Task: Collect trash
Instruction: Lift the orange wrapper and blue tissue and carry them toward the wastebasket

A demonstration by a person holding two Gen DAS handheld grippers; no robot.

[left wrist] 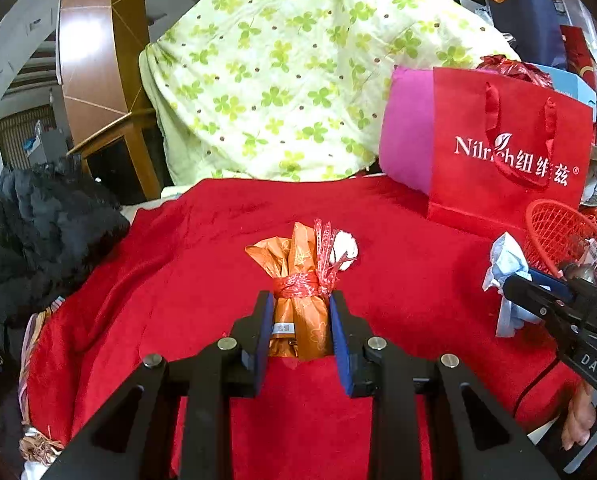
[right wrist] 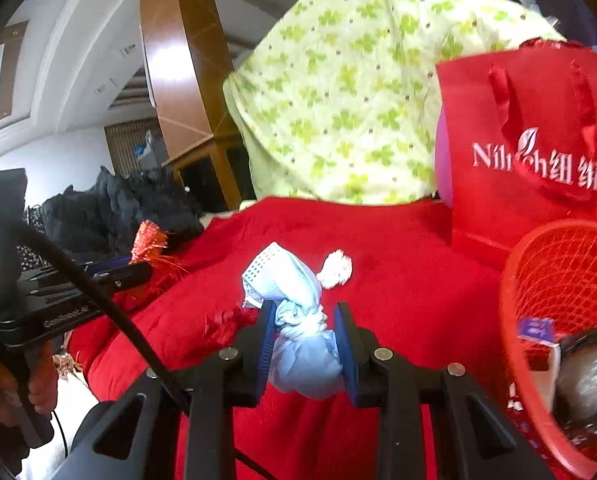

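My left gripper [left wrist: 300,304] is shut on an orange wrapper bundle [left wrist: 298,280] tied with a red ribbon, lifted above the red blanket [left wrist: 178,264]. My right gripper [right wrist: 305,316] is shut on a knotted pale-blue face mask [right wrist: 298,344], also held off the blanket. In the left wrist view the right gripper [left wrist: 516,286] shows at the right edge with the blue mask [left wrist: 506,264] in it. A white crumpled tissue [right wrist: 335,269] lies on the blanket beyond both. The red mesh basket [right wrist: 538,288] stands at the right and holds a dark bag [right wrist: 586,380].
A red paper gift bag [left wrist: 510,152] stands at the back right against a pink cushion [left wrist: 406,124]. A green clover-print quilt [left wrist: 282,72] rises behind the blanket. Dark clothing [left wrist: 38,232] is piled at the left. A hand [right wrist: 2,384] grips the left tool's handle.
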